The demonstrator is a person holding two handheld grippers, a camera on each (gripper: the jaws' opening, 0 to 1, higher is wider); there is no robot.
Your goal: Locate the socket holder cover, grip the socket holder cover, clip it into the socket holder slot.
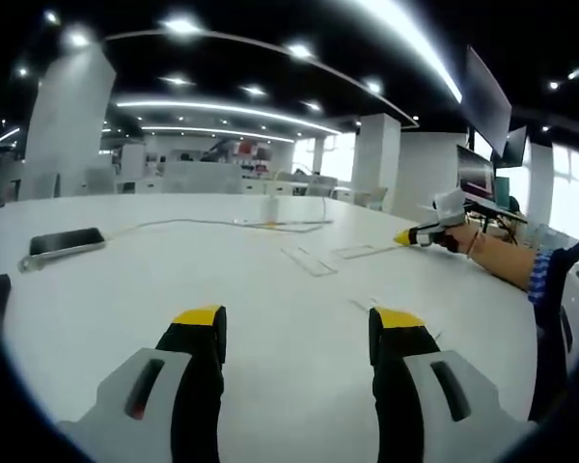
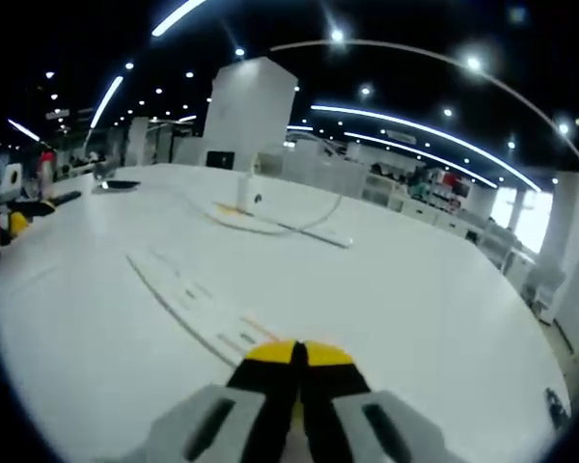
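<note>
Two long, flat, clear plastic strips lie on the white table (image 1: 270,376); I cannot tell which is the socket holder and which the cover. In the left gripper view one strip (image 1: 309,259) lies mid-table and the other (image 1: 365,251) to its right. My left gripper (image 1: 297,318) hovers open over bare table, well short of both. My right gripper (image 1: 417,235), held by a hand, sits at the second strip's far end. In the right gripper view that gripper (image 2: 299,354) is shut, and a long slotted strip (image 2: 188,292) runs away from just ahead of its yellow tips. Nothing shows between the jaws.
A dark phone (image 1: 66,243) lies at the table's left with a thin cable (image 1: 212,223) running across the far side. A white cable loop and small upright white piece (image 2: 247,189) sit beyond the strip. The person's forearm (image 1: 507,260) rests at the right edge. Office columns stand behind.
</note>
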